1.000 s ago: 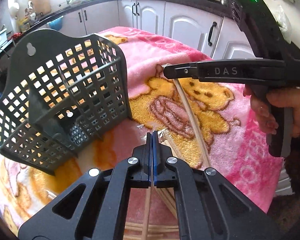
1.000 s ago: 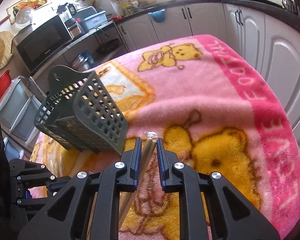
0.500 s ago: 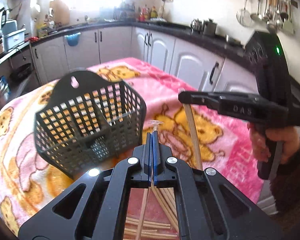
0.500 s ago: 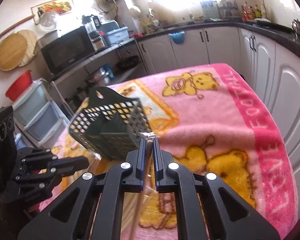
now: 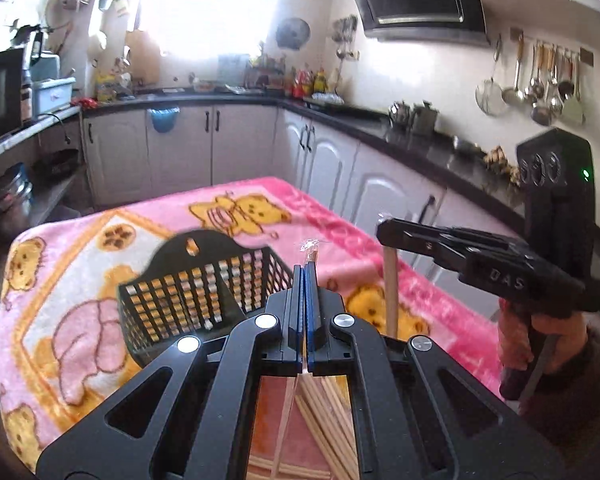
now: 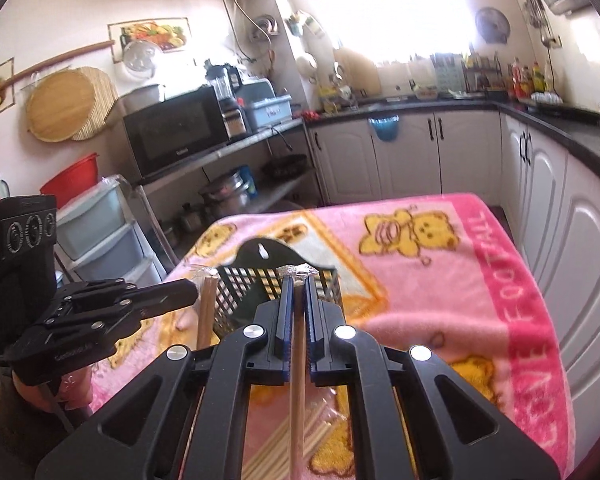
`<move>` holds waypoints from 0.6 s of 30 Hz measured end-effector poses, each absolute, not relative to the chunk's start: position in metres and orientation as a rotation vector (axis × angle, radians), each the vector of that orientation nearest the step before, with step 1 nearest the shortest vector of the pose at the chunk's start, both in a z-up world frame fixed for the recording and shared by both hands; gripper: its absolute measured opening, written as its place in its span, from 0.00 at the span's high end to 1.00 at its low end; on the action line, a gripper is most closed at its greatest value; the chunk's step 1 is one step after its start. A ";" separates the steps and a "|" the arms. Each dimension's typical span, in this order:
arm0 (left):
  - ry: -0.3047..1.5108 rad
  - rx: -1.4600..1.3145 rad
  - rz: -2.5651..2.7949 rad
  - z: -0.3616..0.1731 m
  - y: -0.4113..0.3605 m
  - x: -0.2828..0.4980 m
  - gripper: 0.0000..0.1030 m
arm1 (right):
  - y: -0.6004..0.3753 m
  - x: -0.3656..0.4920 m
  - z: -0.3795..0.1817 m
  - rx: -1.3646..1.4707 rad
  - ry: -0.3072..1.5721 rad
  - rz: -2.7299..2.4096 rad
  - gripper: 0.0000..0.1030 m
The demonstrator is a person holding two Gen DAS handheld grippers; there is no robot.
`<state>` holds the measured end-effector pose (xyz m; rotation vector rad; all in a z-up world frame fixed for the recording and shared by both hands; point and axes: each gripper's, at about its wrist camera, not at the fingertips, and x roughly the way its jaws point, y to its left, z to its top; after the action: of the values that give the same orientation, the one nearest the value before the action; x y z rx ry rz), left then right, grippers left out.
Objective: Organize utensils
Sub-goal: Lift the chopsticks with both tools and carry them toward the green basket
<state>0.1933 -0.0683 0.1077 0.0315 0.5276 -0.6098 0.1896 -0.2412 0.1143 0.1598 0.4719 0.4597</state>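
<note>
A pack of wooden chopsticks in a clear wrapper hangs between my two grippers, above the pink blanket. My left gripper is shut on the thin top edge of the wrapper. My right gripper is shut on the pack, with one stick running between its pads. Each gripper shows in the other's view: the right gripper with a stick below its tip, the left gripper likewise. A dark green slotted basket lies on the blanket just beyond and below the fingertips, and shows again as the basket ahead.
The table is covered by a pink teddy-bear blanket. White kitchen cabinets and a dark counter run close along its right and far sides. Shelves with a microwave and plastic drawers stand to the left. A hand grips the right tool.
Both grippers have risen and tipped up, carrying the chopstick pack. The right jaws have closed onto it. The basket now sits lower in both views.
</note>
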 end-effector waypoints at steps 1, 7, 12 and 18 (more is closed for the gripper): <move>0.513 0.022 -0.605 0.112 -0.067 0.194 1.00 | -0.241 0.189 0.119 0.159 0.457 0.461 0.94; 0.463 -0.050 -0.554 0.135 -0.055 0.205 1.00 | -0.237 0.186 0.145 0.152 0.376 0.465 0.94; 0.422 -0.088 -0.498 0.153 -0.046 0.216 1.00 | -0.228 0.190 0.161 0.137 0.328 0.469 0.94; 0.361 -0.116 -0.411 0.171 -0.036 0.230 1.00 | -0.216 0.199 0.180 0.095 0.258 0.445 0.94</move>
<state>0.2296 -0.0356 0.1707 -0.1156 0.3611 -0.4106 0.1987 -0.2165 0.1802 0.0946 0.2579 0.4447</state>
